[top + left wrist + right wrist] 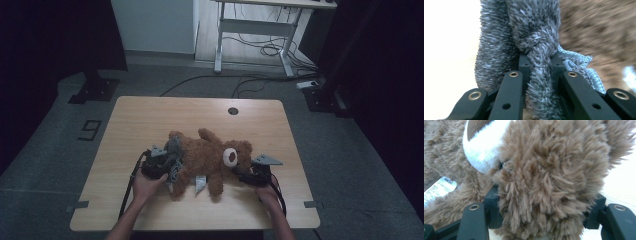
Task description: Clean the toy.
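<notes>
A dim room surrounds a light wooden table [150, 120], with a white-framed desk [260, 25] and loose floor cables [270, 50] behind it and dark stands at either side. A round cable hole [233, 111] sits near the table's far edge.

On the middle of the table lies a brown teddy bear [207, 157], head toward the right, its white muzzle [230, 156] turned up. A grey fuzzy scarf [175, 150] is at its left end, and a white tag [200, 183] pokes out near its lower legs.

The left gripper [167, 162], held in the person's left hand [147, 185], is at the scarf. In the left gripper view its jaws are drawn in on a strand of the grey fuzzy scarf [541, 75], pinching it just below a knot; a knitted pale-blue edge [586, 70] shows beside it, and the bear's fur behind is blurred.

The right gripper [245, 176], held by the right hand [267, 192], meets the bear's head. In the right gripper view the jaws stand wide on either side of the teddy bear [549, 182], its fur hiding the fingertips, so whether they press in cannot be told for certain. The muzzle [481, 147] is cut off at the top, and a printed label [437, 188] shows at the left, its text mostly too small to read.
</notes>
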Available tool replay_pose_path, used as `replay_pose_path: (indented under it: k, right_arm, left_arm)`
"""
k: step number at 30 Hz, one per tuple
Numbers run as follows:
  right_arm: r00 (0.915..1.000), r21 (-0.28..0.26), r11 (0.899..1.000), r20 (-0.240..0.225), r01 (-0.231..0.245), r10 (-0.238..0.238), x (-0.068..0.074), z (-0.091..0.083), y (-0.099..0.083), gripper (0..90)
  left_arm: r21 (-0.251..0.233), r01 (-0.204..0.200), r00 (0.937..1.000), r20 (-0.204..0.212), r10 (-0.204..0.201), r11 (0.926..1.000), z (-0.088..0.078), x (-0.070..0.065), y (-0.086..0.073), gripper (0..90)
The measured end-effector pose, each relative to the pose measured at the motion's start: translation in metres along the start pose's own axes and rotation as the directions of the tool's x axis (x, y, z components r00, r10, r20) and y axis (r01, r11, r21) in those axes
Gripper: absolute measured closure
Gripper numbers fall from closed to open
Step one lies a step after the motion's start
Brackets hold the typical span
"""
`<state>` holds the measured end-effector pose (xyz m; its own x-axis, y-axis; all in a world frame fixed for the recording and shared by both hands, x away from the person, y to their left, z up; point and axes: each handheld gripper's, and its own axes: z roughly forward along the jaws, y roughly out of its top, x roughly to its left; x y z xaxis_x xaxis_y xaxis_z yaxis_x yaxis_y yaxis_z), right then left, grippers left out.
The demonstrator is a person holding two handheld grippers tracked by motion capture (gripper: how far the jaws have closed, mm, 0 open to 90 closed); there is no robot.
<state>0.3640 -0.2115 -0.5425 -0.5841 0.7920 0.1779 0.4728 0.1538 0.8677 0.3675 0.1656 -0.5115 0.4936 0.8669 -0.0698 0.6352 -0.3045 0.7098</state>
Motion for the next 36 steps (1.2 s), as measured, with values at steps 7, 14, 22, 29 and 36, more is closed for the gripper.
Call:
replay_pose_path:
  k: [7,14,22,29,36]
  right_arm:
    - [0.9999,0.001,1.000,0.003,-0.011,0.011,0.000,0.000,0.000,33.1]
    - [0.9999,0.000,1.000,-0.004,-0.014,0.014,0.000,-0.001,0.000,18.7]
    - [0.9992,-0.027,0.999,-0.029,-0.028,0.028,-0.002,-0.010,0.001,13.4]
    - [0.9983,-0.063,0.997,-0.032,-0.052,0.050,-0.007,-0.020,0.001,13.8]
    - [0.9979,-0.055,0.997,-0.035,-0.056,0.054,-0.010,-0.022,-0.001,14.2]
  left_arm:
    - [-0.040,0.035,0.9991,0.026,-0.034,0.9986,-0.019,0.011,-0.002,77.0]
    - [-0.087,0.037,0.9992,0.021,-0.035,0.9955,-0.049,0.018,-0.008,76.8]
    - [-0.105,0.060,0.9982,0.005,-0.060,0.9926,-0.071,0.028,-0.028,76.5]
    - [-0.098,0.034,0.9966,-0.072,-0.041,0.9946,-0.092,0.031,-0.049,75.9]
    - [-0.056,0.068,0.9910,-0.112,-0.074,0.9961,-0.100,0.045,-0.075,74.4]
